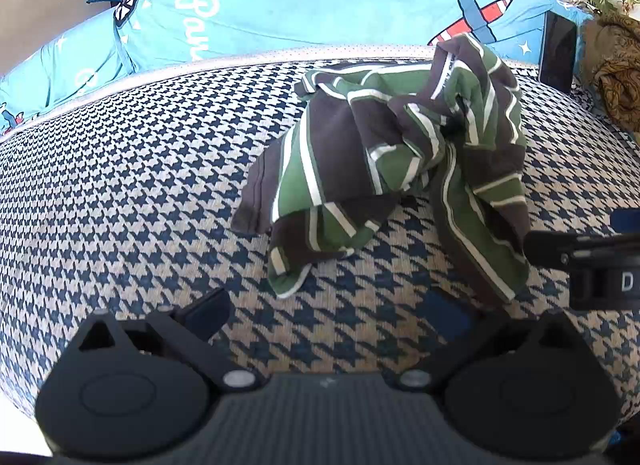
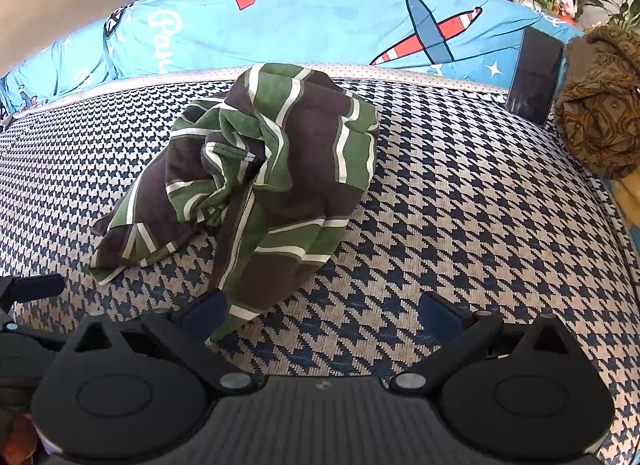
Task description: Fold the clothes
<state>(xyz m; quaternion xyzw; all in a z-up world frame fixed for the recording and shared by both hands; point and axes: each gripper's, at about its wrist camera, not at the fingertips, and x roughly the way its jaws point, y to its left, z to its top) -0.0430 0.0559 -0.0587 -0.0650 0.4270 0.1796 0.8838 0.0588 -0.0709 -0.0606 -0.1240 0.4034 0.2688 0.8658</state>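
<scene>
Lying crumpled in a heap on the houndstooth cover (image 1: pixel 120 185), the striped garment (image 1: pixel 384 153) showed no flat edge or corner. The left gripper (image 1: pixel 328 313) and right gripper (image 2: pixel 324 313) each stood with jaws wide and empty, the garment's near hem just beside a right finger. A pinch into the bunched folds risked catching several layers, dragging the heap instead of spreading it.

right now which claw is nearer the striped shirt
Right. The right claw has its left finger at the striped shirt, whose hem lies beside it. The left claw sits further back, with bare cover before the cloth.
</scene>
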